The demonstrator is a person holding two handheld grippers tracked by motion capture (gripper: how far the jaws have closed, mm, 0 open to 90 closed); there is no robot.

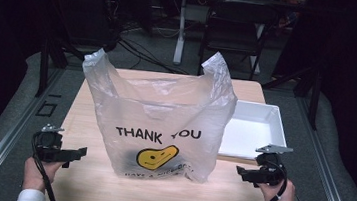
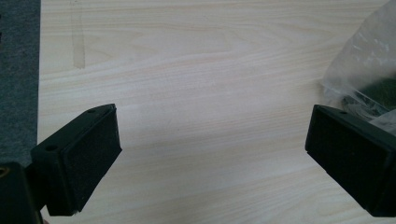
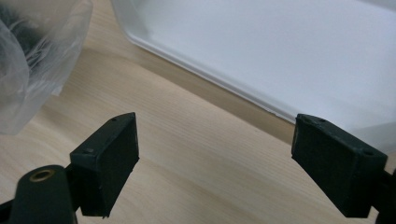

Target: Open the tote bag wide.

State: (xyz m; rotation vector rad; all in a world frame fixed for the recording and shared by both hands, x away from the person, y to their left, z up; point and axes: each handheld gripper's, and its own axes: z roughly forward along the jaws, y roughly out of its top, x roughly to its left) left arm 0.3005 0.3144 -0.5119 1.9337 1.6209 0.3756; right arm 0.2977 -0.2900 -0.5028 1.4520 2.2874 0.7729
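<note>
**Bag standing mid-table, both grippers empty and wide open**

Plastic bag [image 1: 161, 124] stands upright in the middle of the table [image 1: 82, 181], handles [image 1: 95, 64] sticking up at the left and right top corners. White tray [image 1: 251, 131] sits just beside it on the right, looks empty.

Left gripper [image 1: 73, 154] is near the table's front left edge, right gripper [image 1: 246, 174] near the front right, both pointing in at the bag, neither touching it. Jaws spread wide on both, nothing between them but bare wood.

Bag look: thin, translucent, crinkled, black "THANK YOU" print over a yellow smiley. Something dark sits low inside; can't tell what.

Handling, my read: film is light, floppy, slippery, and will collapse or slide if pushed on the side. Easy to tear if pinched hard. Best hold is the two handle loops, one per gripper, pinching bunched film rather than a single layer. Weight depends on the contents, so expect sag at the bottom.
</note>
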